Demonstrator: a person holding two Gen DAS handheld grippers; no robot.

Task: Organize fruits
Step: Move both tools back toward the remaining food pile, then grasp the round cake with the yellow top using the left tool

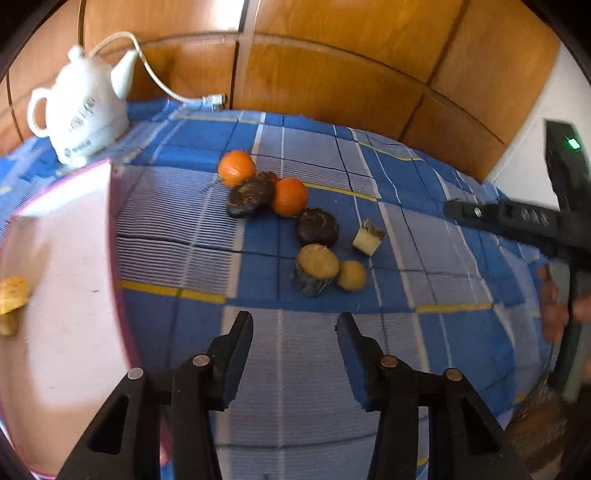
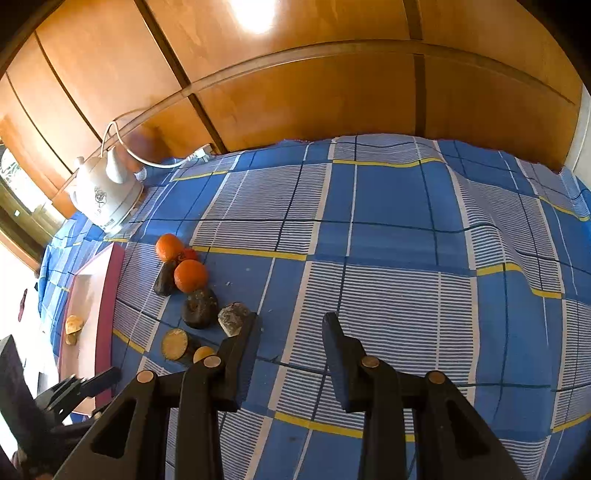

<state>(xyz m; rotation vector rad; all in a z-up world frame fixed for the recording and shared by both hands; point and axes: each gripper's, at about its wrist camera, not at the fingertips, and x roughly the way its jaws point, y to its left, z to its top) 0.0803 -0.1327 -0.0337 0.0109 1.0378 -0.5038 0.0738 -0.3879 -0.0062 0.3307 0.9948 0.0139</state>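
Fruits (image 1: 288,221) clustered on checkered cloth (image 1: 184,229), beside pink tray (image 1: 74,258) already holding yellow pieces (image 1: 13,295). Left gripper (image 1: 295,325) and right gripper (image 2: 290,325) both parted, empty. Between picks; next: reach nearest piece, clamp, carry to tray.

Bright daylight, glare flaring off the wooden panels (image 2: 258,18) up top. Fisheye bends every edge; the left view's pink tray (image 1: 66,295) smears with blur.

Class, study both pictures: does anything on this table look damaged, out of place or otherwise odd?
Yes. Among the fruit lying loose on the checked cloth, several dark pieces look blackened or rotten, and one pale chunk is cut open. A white kettle also shares the table.
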